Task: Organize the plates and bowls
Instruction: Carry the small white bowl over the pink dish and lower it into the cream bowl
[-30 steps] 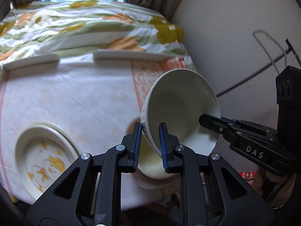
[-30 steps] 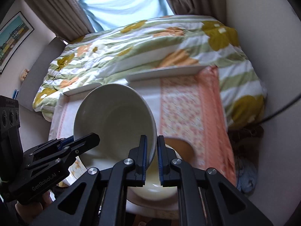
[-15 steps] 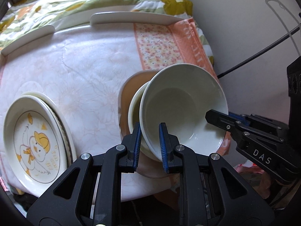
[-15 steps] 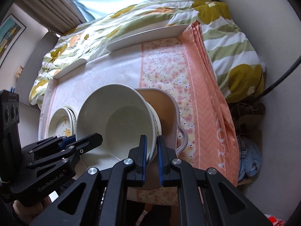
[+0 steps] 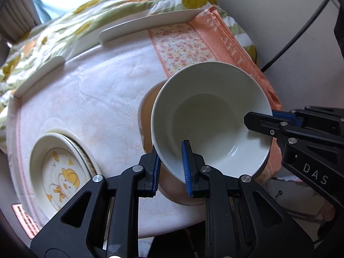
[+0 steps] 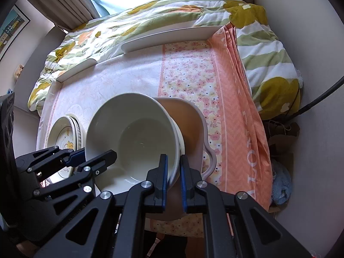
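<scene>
Two grippers of mine have lowered white bowl (image 5: 211,120) since second ago: then tilted steeply in air, now nearly level, nested in second bowl (image 6: 180,138) on brown dish (image 6: 189,118). Duck plates (image 5: 59,169) stacked at left on pale cloth-covered table (image 5: 103,107); orange runner (image 6: 232,99), flowered quilt (image 6: 150,19), curtains behind. Left gripper (image 5: 169,164) pinches near rim, jaws narrow; right gripper (image 6: 172,171) clamps opposite rim, jaws nearly together.
</scene>
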